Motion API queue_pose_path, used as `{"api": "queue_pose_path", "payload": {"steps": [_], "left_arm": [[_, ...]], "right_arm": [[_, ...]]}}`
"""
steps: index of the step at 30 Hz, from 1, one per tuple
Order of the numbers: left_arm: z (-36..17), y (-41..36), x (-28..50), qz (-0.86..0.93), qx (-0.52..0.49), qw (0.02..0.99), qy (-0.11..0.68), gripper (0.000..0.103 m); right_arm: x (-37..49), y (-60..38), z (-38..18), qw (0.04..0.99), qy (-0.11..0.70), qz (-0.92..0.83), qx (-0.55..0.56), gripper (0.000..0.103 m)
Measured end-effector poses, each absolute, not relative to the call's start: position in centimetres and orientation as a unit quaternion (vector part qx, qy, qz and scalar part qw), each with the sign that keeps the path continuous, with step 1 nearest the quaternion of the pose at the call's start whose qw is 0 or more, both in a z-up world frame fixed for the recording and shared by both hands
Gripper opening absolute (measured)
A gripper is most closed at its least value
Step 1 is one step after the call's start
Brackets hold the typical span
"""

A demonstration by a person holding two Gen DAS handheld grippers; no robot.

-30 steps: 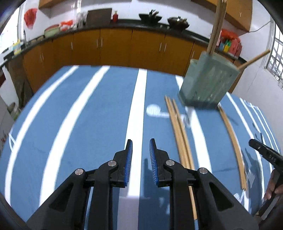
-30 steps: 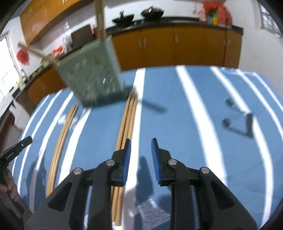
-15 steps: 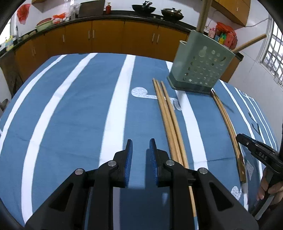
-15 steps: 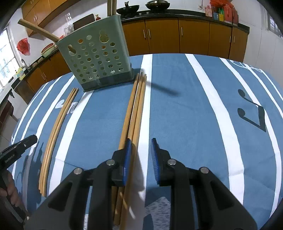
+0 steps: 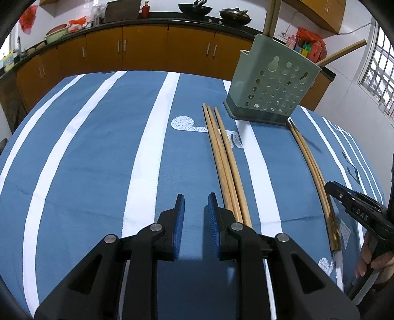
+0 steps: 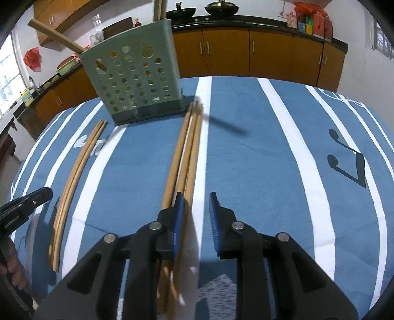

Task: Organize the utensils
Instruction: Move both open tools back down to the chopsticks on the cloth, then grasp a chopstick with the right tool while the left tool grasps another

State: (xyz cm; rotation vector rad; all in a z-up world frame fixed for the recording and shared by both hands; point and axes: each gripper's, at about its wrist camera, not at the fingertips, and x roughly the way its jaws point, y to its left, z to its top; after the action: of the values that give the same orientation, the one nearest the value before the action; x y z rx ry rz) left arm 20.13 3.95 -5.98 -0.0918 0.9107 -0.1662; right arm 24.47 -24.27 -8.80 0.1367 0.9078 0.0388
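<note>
- While both tools hang low over the blue, white-striped cloth (image 5: 98,152) on the surface, we note the left hand-held gripper (image 5: 195,209) with a narrow gap between its blue pads and nothing in that gap.
- A bundle of three chopsticks (image 5: 226,167) lies just to the right of its right finger, running up toward the green perforated holder (image 5: 268,83). We cannot tell whether finger and sticks touch.
- Our right hand-held gripper (image 6: 195,209) shows a similar narrow gap; its jaws have just been closing a little. A second bundle of chopsticks (image 6: 187,152) passes under its left finger; the gap itself holds only cloth, nothing gripped.
- This bundle's far tips reach the holder's base at its right corner.
- From the left view, this bundle (image 5: 312,169) lies right of the holder, well apart from the first.
- Two wooden sticks (image 6: 160,9) stand upright in the holder; another handle (image 6: 54,37) leans out of its side.
- Behind the surface runs a row of orange cabinets (image 5: 147,49) with pans on top.
</note>
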Motion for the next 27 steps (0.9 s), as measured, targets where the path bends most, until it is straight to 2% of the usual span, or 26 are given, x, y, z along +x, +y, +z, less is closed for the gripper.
{"api": "queue_pose_path", "payload": {"steps": [2, 7, 9, 13, 27], "left_arm": [[-6.0, 3.9, 20.1, -0.082, -0.044, 0.893, 0.44, 0.02], [-6.1, 3.7, 20.1, -0.088, -0.045, 0.892, 0.441, 0.021], [-6.2, 3.6, 20.1, -0.093, -0.047, 0.891, 0.442, 0.021], [-6.1, 3.1, 19.9, -0.106, -0.047, 0.89, 0.442, 0.02], [-6.4, 1.5, 19.4, -0.115, -0.003, 0.886, 0.449, 0.02]], "right_arm": [[24.5, -24.6, -9.0, 0.897, 0.437, 0.004, 0.059, 0.013], [24.4, -24.7, -9.1, 0.897, 0.437, 0.008, 0.058, 0.014], [24.5, -24.9, -9.1, 0.898, 0.437, -0.011, 0.053, 0.008], [24.6, -26.1, -9.1, 0.897, 0.434, -0.025, 0.078, 0.008], [24.2, -26.0, -9.1, 0.899, 0.433, -0.017, 0.066, 0.008]]}}
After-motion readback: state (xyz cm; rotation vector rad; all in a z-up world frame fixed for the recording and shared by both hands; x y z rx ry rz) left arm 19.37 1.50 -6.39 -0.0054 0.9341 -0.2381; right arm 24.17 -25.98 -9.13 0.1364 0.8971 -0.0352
